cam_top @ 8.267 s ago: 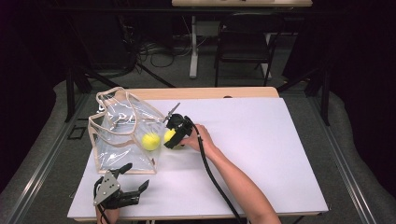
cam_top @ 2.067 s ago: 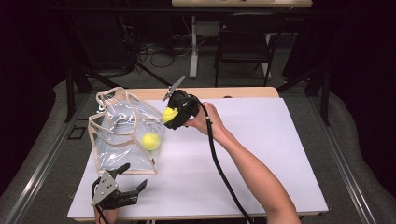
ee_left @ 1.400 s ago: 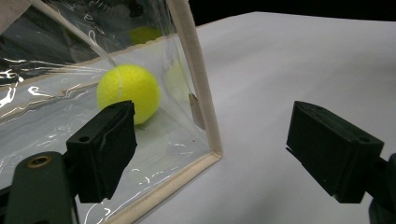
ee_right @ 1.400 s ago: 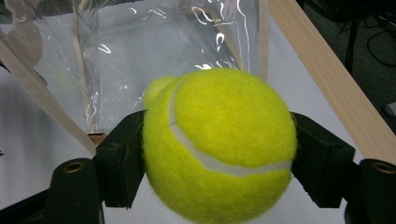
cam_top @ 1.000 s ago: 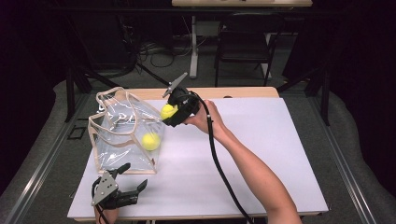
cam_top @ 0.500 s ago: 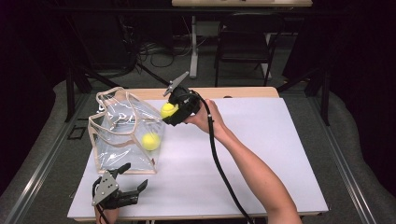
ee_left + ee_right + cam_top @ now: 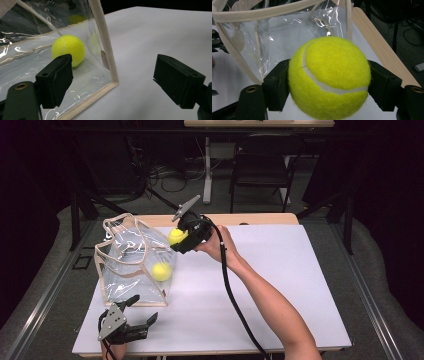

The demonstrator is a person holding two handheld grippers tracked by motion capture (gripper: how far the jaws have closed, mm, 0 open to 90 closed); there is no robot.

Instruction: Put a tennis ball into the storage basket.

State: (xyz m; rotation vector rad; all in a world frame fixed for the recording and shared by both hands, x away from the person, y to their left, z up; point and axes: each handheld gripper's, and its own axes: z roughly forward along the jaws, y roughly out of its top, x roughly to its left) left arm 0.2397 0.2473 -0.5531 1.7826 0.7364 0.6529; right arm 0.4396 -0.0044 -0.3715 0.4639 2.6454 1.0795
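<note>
Right gripper (image 7: 176, 239): clamped on 1 tennis ball (image 7: 329, 76), a jaw on each side, held in the air at the bag's upper right edge.
Left gripper (image 7: 141, 314): jaws spread wide with nothing between them, low over the near left of the table, just in front of the bag's near corner.
Table (image 7: 280, 270): white top, wooden far edge.
Bag (image 7: 131, 262): clear plastic with beige trim and handles, standing on the table's left side.
Second ball (image 7: 161, 271): 1 yellow tennis ball lying inside the bag on its floor.
</note>
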